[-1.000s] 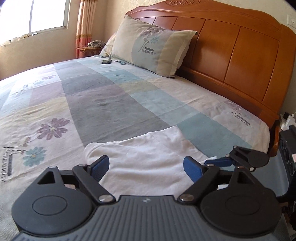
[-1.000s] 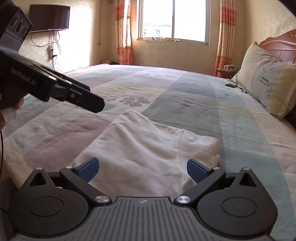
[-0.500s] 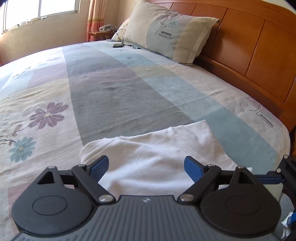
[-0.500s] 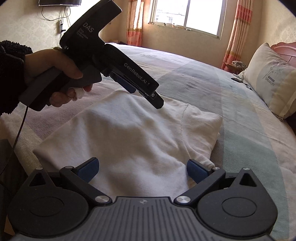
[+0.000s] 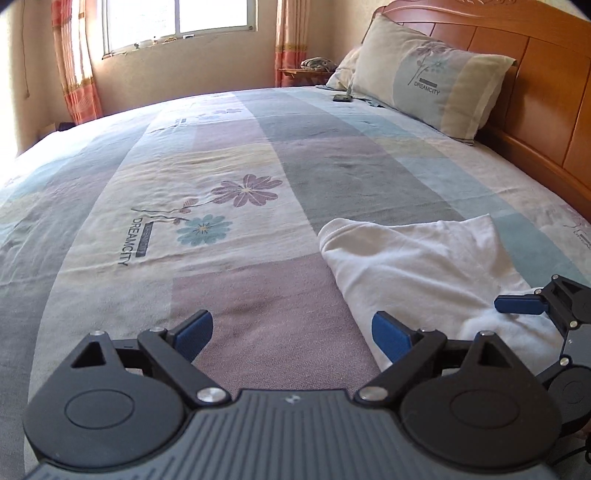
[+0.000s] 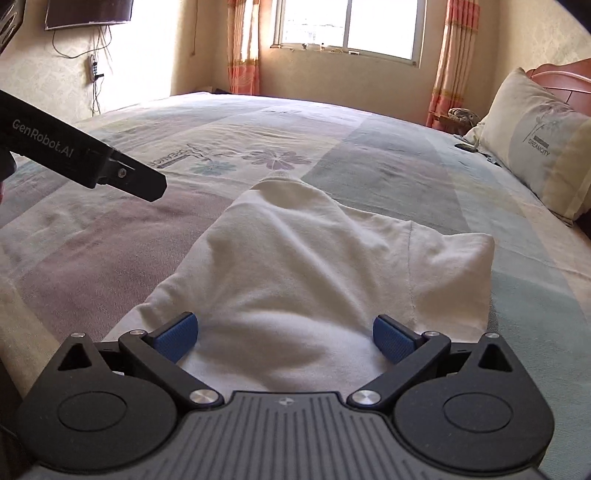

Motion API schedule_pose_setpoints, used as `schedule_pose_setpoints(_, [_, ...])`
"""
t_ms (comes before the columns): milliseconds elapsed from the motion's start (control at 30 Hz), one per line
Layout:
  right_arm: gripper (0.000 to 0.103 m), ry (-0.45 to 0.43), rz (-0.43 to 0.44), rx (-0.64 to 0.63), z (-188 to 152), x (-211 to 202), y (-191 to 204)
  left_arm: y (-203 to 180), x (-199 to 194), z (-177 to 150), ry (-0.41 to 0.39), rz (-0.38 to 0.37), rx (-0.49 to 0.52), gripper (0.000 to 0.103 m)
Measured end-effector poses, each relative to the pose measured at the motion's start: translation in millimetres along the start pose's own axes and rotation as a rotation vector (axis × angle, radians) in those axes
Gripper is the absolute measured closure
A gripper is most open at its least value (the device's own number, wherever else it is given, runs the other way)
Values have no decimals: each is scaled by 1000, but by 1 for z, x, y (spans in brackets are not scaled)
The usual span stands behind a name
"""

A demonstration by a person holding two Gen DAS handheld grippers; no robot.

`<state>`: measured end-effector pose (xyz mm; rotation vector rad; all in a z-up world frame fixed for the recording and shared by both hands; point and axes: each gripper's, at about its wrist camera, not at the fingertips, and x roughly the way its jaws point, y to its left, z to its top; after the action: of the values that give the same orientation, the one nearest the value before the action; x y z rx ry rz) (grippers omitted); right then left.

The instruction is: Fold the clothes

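Note:
A folded white garment (image 6: pixel 314 266) lies on the patchwork bedspread (image 5: pixel 229 155) near the bed's front edge. My right gripper (image 6: pixel 284 338) is open low over the garment's near end, with cloth between its blue pads (image 6: pixel 175 339) but not pinched. My left gripper (image 5: pixel 291 332) is open over bare bedspread, just left of the white garment (image 5: pixel 417 266); its right pad (image 5: pixel 391 336) sits at the cloth's edge. A finger of the right gripper (image 5: pixel 519 305) shows at the right of the left wrist view. The left gripper's black body (image 6: pixel 122 173) juts in from the left, apart from the cloth.
A pillow (image 5: pixel 432 88) leans on the wooden headboard (image 5: pixel 535 118) at the right. A dark phone (image 5: pixel 341 98) lies near the pillow. Beyond the bed are a window (image 6: pixel 347 26) with orange curtains, a bedside shelf (image 5: pixel 310 70) and a wall screen (image 6: pixel 88 13).
My left gripper has swung left off the garment and now faces bare bedspread. In the right wrist view it has drawn back to the left edge. The right gripper has edged over the garment.

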<state>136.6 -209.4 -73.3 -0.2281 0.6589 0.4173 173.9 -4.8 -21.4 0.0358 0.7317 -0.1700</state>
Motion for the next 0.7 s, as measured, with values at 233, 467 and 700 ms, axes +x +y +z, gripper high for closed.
schedule_pose_setpoints(233, [0,-58,-19,-3,28,-2,20,13,-17,-5,-14,-5,-56,10])
schedule_pose_setpoints(467, [0,32,35,31,12,-21,20,16,-30,-10,-23,-1,-79,5])
schedule_pose_setpoints(700, [0,138,-12,-46,-25,-47,41,0,-43,-14,-34,-33,-27,5])
